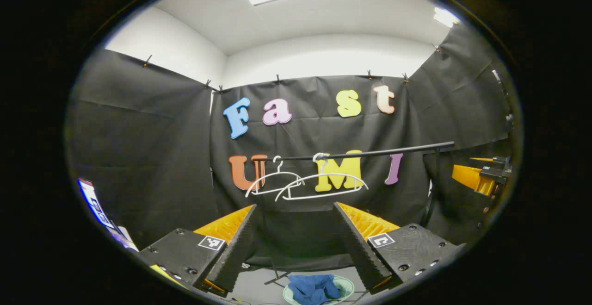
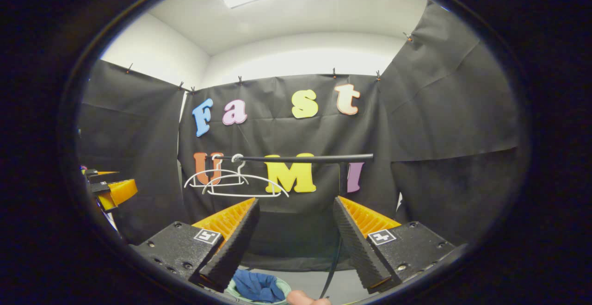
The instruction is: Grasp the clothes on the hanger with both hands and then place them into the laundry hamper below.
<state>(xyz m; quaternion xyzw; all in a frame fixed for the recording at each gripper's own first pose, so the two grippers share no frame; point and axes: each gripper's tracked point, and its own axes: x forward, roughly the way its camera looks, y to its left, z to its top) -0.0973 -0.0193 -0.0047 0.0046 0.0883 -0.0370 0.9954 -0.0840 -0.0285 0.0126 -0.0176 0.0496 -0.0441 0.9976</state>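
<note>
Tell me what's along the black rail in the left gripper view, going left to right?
Small white hanger → bigger white hanger → bare stretch of rail → the other gripper, orange and black, at the far right edge.

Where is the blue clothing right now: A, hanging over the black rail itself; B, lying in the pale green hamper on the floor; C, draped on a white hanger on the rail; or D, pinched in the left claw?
B: the blue clothing lies bunched inside the pale green hamper below, while both white hangers on the black rail hang bare and the left claw is open with nothing in it.
</note>
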